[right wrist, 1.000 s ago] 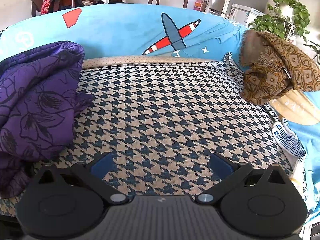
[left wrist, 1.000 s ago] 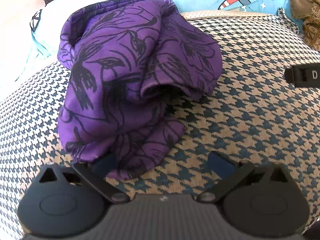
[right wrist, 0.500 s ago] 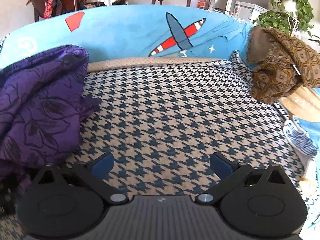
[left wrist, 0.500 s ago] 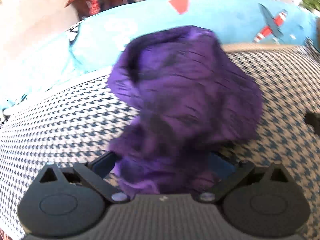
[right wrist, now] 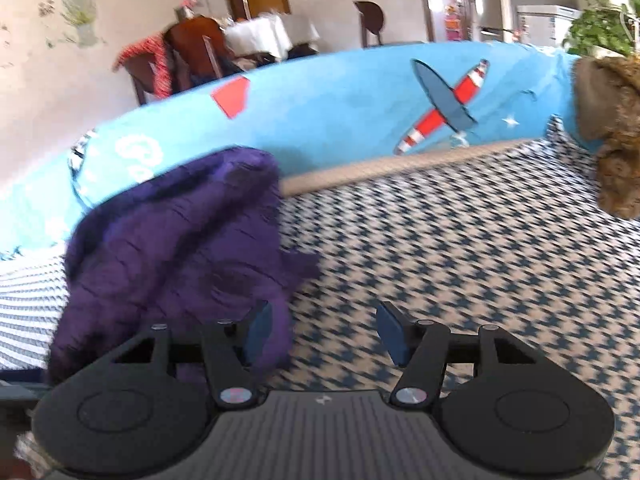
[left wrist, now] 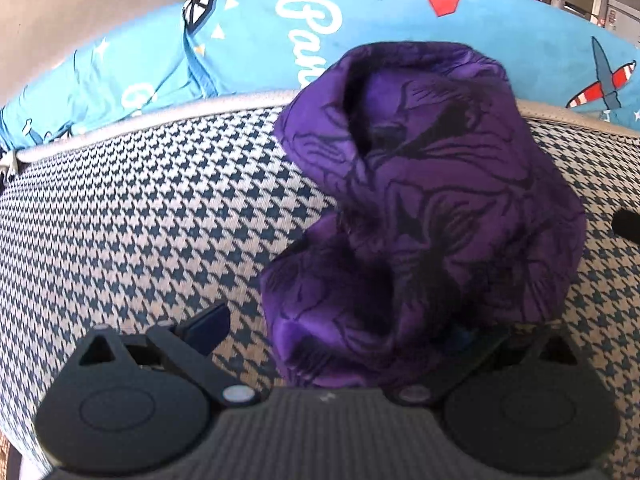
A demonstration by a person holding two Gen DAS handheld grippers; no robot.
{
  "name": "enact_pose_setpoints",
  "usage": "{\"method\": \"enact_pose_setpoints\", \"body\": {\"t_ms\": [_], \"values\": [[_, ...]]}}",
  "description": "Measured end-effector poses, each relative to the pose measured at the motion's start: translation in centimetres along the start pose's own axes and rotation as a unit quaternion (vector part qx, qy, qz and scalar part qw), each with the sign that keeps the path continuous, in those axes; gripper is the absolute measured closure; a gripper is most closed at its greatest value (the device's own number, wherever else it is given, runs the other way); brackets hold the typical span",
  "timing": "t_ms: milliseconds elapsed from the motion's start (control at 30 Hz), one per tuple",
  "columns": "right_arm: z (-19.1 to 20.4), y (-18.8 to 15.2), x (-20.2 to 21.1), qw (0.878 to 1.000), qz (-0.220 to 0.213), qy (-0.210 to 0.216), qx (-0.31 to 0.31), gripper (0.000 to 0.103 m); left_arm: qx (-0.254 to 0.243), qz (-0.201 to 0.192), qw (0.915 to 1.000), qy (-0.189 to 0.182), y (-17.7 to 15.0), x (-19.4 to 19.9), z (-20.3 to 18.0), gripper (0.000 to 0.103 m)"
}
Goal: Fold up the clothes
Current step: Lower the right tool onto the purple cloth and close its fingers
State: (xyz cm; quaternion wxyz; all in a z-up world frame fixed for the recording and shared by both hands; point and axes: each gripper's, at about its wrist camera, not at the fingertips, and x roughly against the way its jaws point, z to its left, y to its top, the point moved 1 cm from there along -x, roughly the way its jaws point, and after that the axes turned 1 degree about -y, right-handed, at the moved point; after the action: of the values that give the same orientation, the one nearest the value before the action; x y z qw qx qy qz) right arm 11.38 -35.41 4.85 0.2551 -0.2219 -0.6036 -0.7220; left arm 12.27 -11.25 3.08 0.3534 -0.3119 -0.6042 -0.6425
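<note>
Left claw: jaws wide, purple garment bunched between them, covering the right pad (grip cannot be told). A second ago the garment lay ahead of it. Right claw: jaws closing, nothing between; garment at its left pad. Garment sits mid-cushion near the back edge. Blue cover: lettering cut off, "Pa…".

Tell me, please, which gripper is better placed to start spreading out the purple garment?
Probably left. The left gripper has the purple garment bunched between its open fingers. The right gripper sits beside the garment's edge, its jaws closing over bare houndstooth cushion.
</note>
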Motion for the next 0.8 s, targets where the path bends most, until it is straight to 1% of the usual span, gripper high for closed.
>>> {"method": "enact_pose_setpoints", "body": {"t_ms": [133,233,333,367,467,567,600,700,800], "values": [[1.6,0.4,-0.4,1.000,-0.009,0.024,0.002,0.044,0.007,0.007,0.9999,-0.004,-0.4,-0.3,0.4,0.000],[2.7,0.6,-1.1,0.999,-0.006,0.033,-0.003,0.042,0.011,0.011,0.9999,-0.004,-0.6,-0.5,0.6,0.000],[3.3,0.7,-1.7,0.999,-0.005,0.047,-0.022,0.031,0.017,0.019,0.9997,-0.002,-0.7,-1.3,1.2,0.000],[3.5,0.8,-1.9,0.998,-0.007,0.055,-0.031,0.029,0.022,0.023,0.9995,-0.001,-0.7,-1.7,1.5,0.000],[4.0,1.0,-2.2,0.996,-0.014,0.074,-0.050,0.027,0.030,0.027,0.9992,-0.004,-0.9,-2.3,2.1,0.000],[4.7,1.1,-2.8,0.994,-0.009,0.091,-0.061,0.022,0.037,0.029,0.9988,-0.008,-1.2,-2.7,2.6,0.000],[5.0,1.1,-3.0,0.993,-0.007,0.098,-0.065,0.022,0.038,0.028,0.9989,-0.008,-1.3,-2.7,2.7,0.000],[6.1,0.9,-3.6,0.990,0.008,0.126,-0.059,0.022,0.006,0.009,0.9999,0.011,-2.0,-2.3,1.9,0.000],[7.5,0.3,-4.1,0.991,0.012,0.128,-0.027,0.019,-0.026,-0.014,0.9991,0.029,-2.6,-1.7,0.9,0.000]]}}
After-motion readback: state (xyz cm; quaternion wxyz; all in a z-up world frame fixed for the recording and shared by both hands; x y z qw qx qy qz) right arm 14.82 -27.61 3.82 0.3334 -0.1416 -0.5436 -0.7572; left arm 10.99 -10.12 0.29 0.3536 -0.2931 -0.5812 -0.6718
